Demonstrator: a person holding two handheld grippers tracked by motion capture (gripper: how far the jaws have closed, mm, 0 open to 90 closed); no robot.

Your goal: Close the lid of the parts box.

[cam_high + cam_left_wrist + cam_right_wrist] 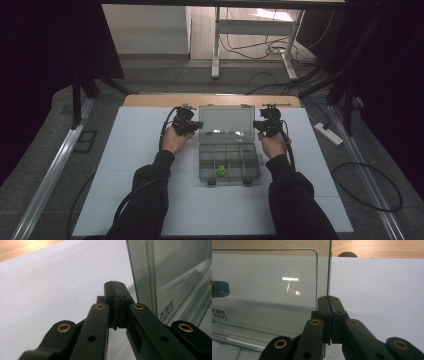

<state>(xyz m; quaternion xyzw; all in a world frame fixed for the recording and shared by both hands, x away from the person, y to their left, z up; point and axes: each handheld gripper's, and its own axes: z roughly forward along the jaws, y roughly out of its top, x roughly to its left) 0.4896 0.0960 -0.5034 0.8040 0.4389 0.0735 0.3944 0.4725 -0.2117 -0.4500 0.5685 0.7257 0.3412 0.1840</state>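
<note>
1. The left gripper point(115, 285) is clenched with nothing in it, just left of the lid point(175, 277).
2. The right gripper point(328, 298) pinches the lid's right edge.
3. The lid's printed writing point(168, 311) is too blurred to read.
4. The open organizer box point(229, 162) sits mid-table, with a green piece point(220, 171) in a near compartment.

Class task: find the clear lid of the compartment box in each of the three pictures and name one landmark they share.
High view: clear lid stands open at centre, between the two grippers.
Left gripper view: lid fills the right side, beside the shut jaws.
Right gripper view: lid covers the left half, its edge at the jaw tips.
Shared landmark: white table cover.
</note>
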